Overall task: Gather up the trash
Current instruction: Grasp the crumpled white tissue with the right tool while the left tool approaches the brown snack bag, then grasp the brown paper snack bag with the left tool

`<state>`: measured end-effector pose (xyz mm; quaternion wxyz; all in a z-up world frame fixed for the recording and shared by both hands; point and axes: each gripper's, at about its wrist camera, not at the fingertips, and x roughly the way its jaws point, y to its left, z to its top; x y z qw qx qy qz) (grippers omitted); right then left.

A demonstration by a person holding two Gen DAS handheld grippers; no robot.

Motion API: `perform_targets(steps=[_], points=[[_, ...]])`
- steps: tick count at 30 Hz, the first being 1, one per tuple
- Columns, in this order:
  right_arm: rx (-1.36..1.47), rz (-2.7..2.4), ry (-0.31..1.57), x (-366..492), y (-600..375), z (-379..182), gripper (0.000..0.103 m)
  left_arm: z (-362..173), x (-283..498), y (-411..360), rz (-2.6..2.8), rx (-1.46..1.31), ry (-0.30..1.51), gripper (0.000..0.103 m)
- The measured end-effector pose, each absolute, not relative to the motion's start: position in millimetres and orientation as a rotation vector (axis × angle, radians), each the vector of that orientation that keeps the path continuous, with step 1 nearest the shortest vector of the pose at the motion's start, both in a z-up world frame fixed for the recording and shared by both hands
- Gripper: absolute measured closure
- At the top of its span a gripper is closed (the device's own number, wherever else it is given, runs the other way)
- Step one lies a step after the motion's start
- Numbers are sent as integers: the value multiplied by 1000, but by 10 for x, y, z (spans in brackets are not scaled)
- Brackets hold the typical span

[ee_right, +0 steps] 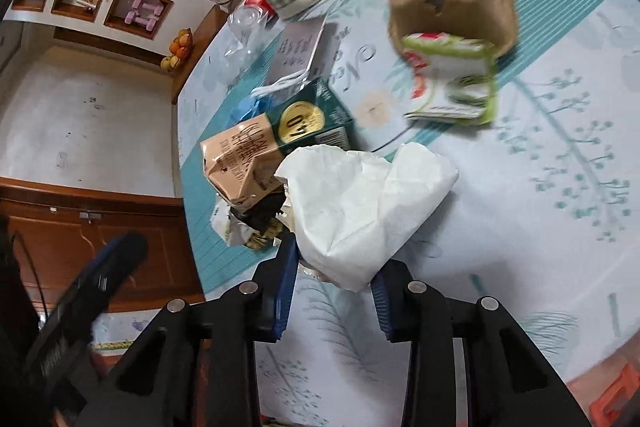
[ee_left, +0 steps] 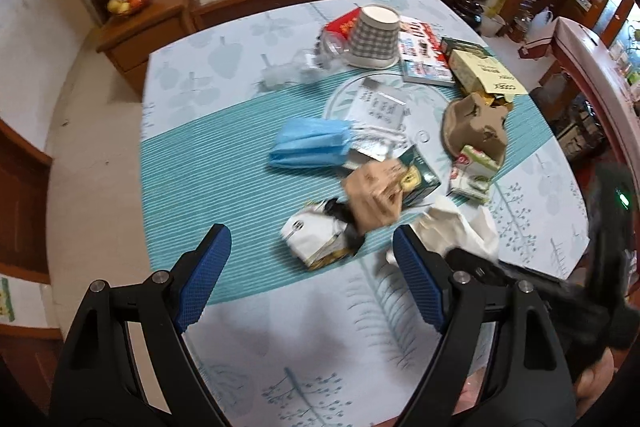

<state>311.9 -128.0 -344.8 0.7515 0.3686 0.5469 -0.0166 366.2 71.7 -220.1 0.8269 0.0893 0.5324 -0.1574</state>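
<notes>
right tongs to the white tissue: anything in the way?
Nothing visible. The white tissue already sits between the two pads of the right tongs. The crushed tan carton and torn wrapper lie just to its left in the right wrist view, beside the tissue, not in front of it.

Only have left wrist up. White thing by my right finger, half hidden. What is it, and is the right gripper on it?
Observer: Crumpled white tissue. It sits between the right gripper fingers, blue pads against both its sides.
Operator: Anything else caught in there?
Observer: Not that I can see. The tan carton and the torn white wrapper lie just beyond the left finger, outside the jaws.
Operator: Left gripper from that side?
Observer: Only one blurred finger of the left gripper shows, at the right-wrist view's left edge, off the table edge, nothing on it.
</notes>
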Motion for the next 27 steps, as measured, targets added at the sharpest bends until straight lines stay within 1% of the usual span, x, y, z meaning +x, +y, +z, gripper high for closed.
perform_targets(steps=[6,14,16,19,21,23,27], points=[[722,-81,1172,2921,-1547,-3247,69,-2397,3852,426,-415,211,1189,22],[701,-143,1159,2581,-1835,-3045,69,-2724,3963,-49,-462,388,1235,23],[699,-151,1156,2456,-1865,-2992,69,-2809,3982,-135,-458,429,1240,26],[685,-160,1154,2367,-1879,-2962,69,-2924,4009,-202,-446,471,1253,36],[680,-162,1156,2336,-1878,-2965,69,-2994,4030,-216,-436,487,1263,47],[676,-164,1158,2305,-1877,-2975,69,-3041,4032,-204,-439,486,1277,55],[681,-162,1163,2232,-1882,-2994,69,-3074,3994,-152,-415,469,1275,56]])
